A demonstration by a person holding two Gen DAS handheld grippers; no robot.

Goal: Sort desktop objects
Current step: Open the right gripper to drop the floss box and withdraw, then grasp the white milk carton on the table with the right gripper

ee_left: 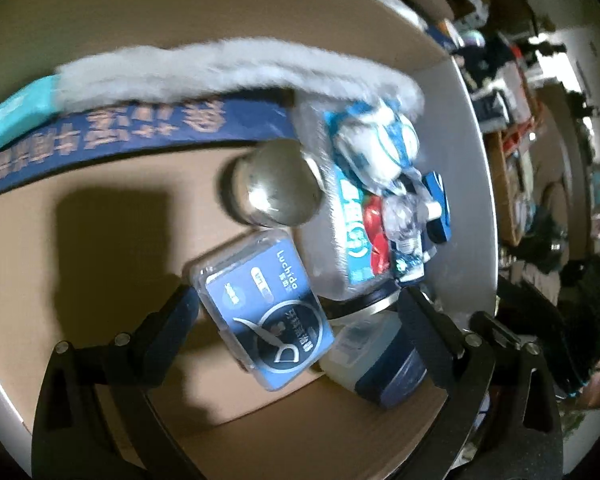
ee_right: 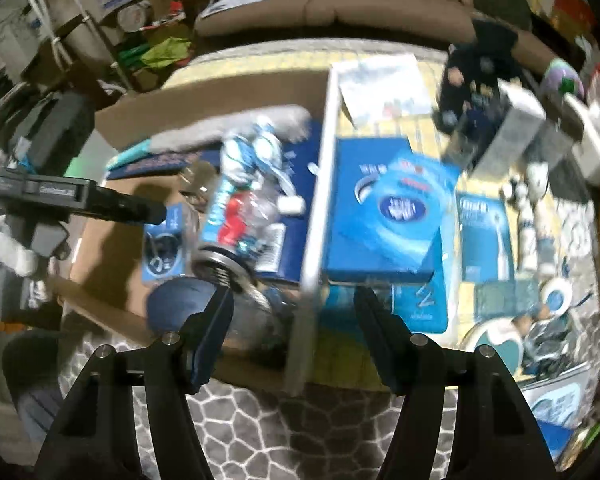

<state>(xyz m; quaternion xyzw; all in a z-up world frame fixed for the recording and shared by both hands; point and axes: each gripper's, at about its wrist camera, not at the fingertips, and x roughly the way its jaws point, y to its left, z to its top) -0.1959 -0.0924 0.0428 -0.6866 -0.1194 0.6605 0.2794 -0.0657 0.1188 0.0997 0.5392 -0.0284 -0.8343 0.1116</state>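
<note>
A cardboard box [ee_left: 100,240] holds sorted items. My left gripper [ee_left: 300,312] hangs open inside it, jaws wide, with a clear Luchida case [ee_left: 264,312] with a blue label lying between the fingers, touching neither. A silver bell-shaped object [ee_left: 276,184], a blue-and-white packet [ee_left: 356,216] and a white jar with a dark blue lid [ee_left: 384,364] lie beside it. My right gripper [ee_right: 296,328] is open and empty above the box's right wall [ee_right: 316,216]. The left gripper [ee_right: 80,200] shows at the left of the right wrist view.
A grey fluffy duster [ee_left: 228,72] and a dark blue book [ee_left: 120,140] lie along the box's far side. Right of the box, blue boxes [ee_right: 380,208], a toothbrush pack [ee_right: 484,236], white cartons [ee_right: 516,128] and small bottles [ee_right: 532,232] clutter a yellow mat. A patterned rug [ee_right: 300,432] lies below.
</note>
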